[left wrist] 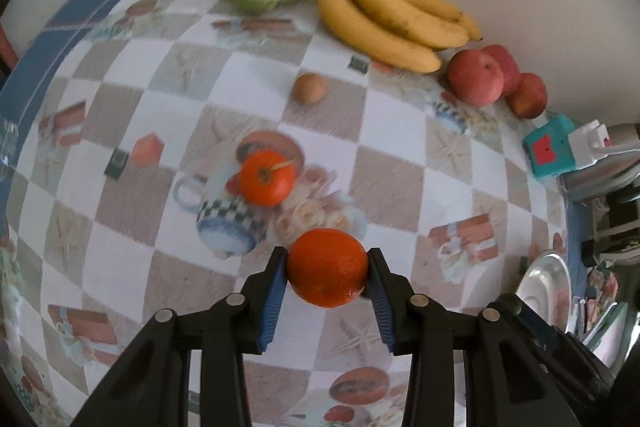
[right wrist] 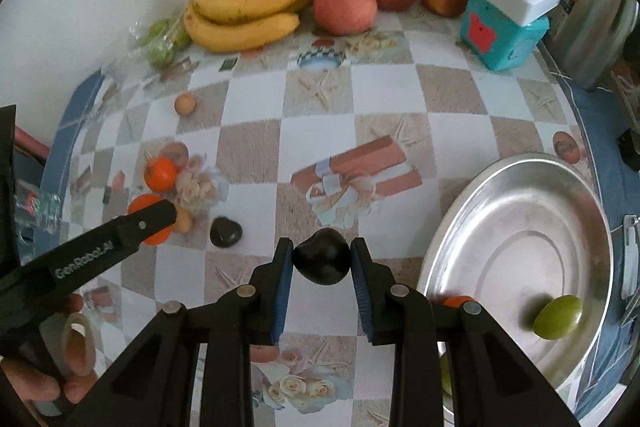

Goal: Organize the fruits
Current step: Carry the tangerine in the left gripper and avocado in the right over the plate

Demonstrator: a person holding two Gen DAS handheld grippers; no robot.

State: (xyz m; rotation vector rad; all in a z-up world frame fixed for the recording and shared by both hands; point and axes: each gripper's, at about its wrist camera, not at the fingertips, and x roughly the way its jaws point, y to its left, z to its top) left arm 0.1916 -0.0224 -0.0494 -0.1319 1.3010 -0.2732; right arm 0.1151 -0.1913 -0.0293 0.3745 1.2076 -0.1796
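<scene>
My left gripper (left wrist: 327,263) is shut on an orange (left wrist: 327,267) and holds it just above the checked tablecloth. A second orange with a stem (left wrist: 266,178) lies beyond it, and a small brown fruit (left wrist: 309,88) lies farther back. My right gripper (right wrist: 321,259) is shut on a dark plum (right wrist: 321,257), also off the table. Another dark plum (right wrist: 226,231) lies to its left. At the right stands a metal plate (right wrist: 500,195) with a green fruit (right wrist: 558,317) in it. An orange piece (right wrist: 456,301) shows behind my right finger.
Bananas (right wrist: 248,7), three red apples (right wrist: 345,7) and bagged green fruit (right wrist: 162,39) line the back wall. A teal box (right wrist: 500,31) with a white plug and a metal canister (right wrist: 592,27) stand at the back right. A hand (right wrist: 48,379) holds the left gripper's handle.
</scene>
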